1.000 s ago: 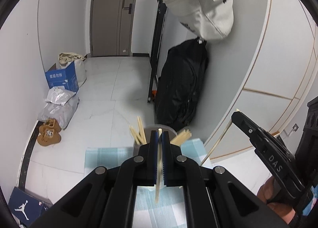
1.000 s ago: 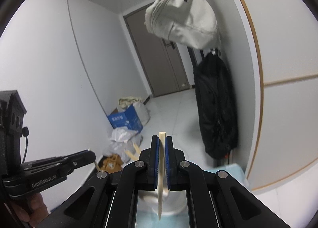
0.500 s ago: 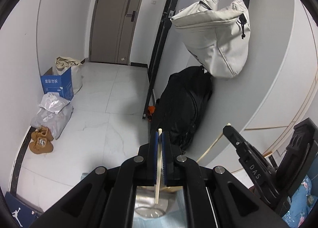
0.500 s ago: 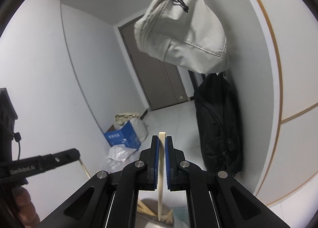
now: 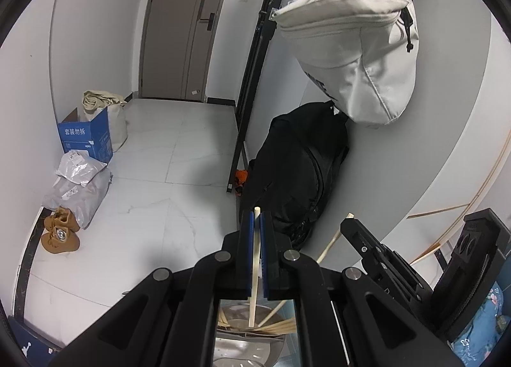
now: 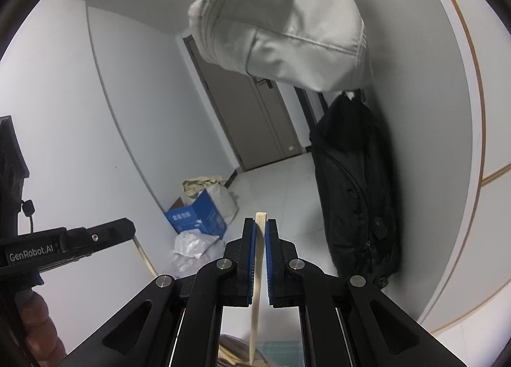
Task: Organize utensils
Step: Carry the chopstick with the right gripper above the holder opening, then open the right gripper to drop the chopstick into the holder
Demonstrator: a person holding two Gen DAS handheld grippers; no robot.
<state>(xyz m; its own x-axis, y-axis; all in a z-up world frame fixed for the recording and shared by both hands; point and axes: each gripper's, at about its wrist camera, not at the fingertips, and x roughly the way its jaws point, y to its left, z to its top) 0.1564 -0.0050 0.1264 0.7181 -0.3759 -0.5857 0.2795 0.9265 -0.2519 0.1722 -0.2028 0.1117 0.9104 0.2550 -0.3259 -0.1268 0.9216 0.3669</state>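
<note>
Clamping a single pale chopstick (image 5: 254,266), the left gripper (image 5: 256,216) has its blue pads pressed flat against the stick's sides, the top end poking just above the fingertips and the lower end hanging over a steel container (image 5: 246,347) at the bottom edge of the left wrist view; more chopsticks (image 5: 278,325) lie fanned inside that container, some leaning on its rim; the right gripper (image 6: 260,221) likewise grips its own chopstick (image 6: 257,284), held nearly upright, its squared top standing a little above the pads and its tapered tip pointing down toward a heap of sticks (image 6: 231,351) seen dimly below, beside a patch of blue-green cloth (image 6: 278,351); each gripper shows in the other's view, out to the side, with a stick slanting from its tip; beyond them hang a cream bag (image 5: 357,47) and a black bag (image 5: 297,172) against the wall; a blue carton (image 5: 86,140), grey parcels (image 5: 76,184) and tan shoes (image 5: 60,232) sit on the white tiled floor by the left wall.
</note>
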